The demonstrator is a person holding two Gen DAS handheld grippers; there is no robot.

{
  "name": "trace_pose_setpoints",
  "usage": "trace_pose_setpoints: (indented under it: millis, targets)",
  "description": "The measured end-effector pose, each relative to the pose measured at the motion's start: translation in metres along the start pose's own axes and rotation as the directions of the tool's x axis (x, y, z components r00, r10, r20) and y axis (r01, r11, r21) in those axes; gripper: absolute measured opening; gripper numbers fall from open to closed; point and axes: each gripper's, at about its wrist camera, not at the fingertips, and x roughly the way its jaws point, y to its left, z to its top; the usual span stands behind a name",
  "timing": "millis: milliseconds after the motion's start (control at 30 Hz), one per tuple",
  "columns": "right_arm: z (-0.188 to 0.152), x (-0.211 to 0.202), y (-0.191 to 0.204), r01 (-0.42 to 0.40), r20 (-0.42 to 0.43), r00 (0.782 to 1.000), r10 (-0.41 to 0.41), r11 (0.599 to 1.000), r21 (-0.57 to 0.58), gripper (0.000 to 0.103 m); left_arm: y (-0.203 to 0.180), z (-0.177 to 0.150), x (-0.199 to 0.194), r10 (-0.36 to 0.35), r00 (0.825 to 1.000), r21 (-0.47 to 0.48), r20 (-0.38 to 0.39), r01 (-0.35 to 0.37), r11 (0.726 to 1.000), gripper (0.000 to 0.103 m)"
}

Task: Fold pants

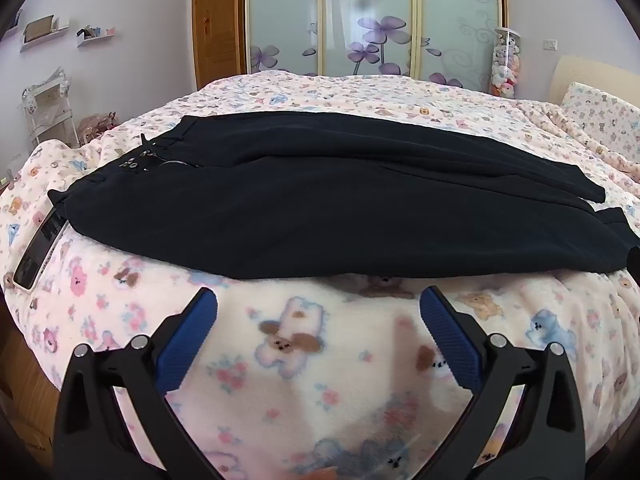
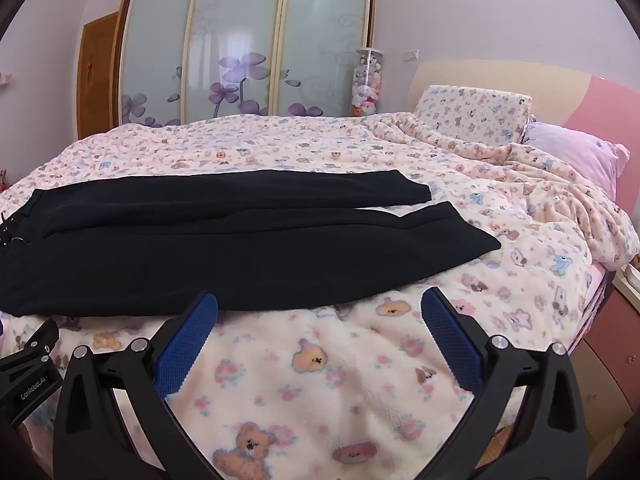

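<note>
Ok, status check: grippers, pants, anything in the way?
Left gripper open, right gripper open, both short of the pants. Pants flat on the blanket, unfolded, legs apart at the hems. Phone by the waistband, touching.

I am counting one pair of black pants (image 1: 320, 208), two of my claws, my left gripper (image 1: 319, 300) and right gripper (image 2: 319, 300), two pillows, and one phone (image 1: 38, 248).

Dark pants (image 1: 320, 208) — flat, legs spread
</note>
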Motion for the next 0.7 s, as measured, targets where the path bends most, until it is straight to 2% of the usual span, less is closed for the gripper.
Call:
trace_pose_setpoints:
  millis: [700]
  targets:
    - [-0.0001,0.0015,0.0007,0.003,-0.004,1.000,-0.003,1.000,-0.004,0.102,0.0001,0.0000,0.0001,-0.001,1.000,-0.001,-0.005,0.001,1.000,0.101]
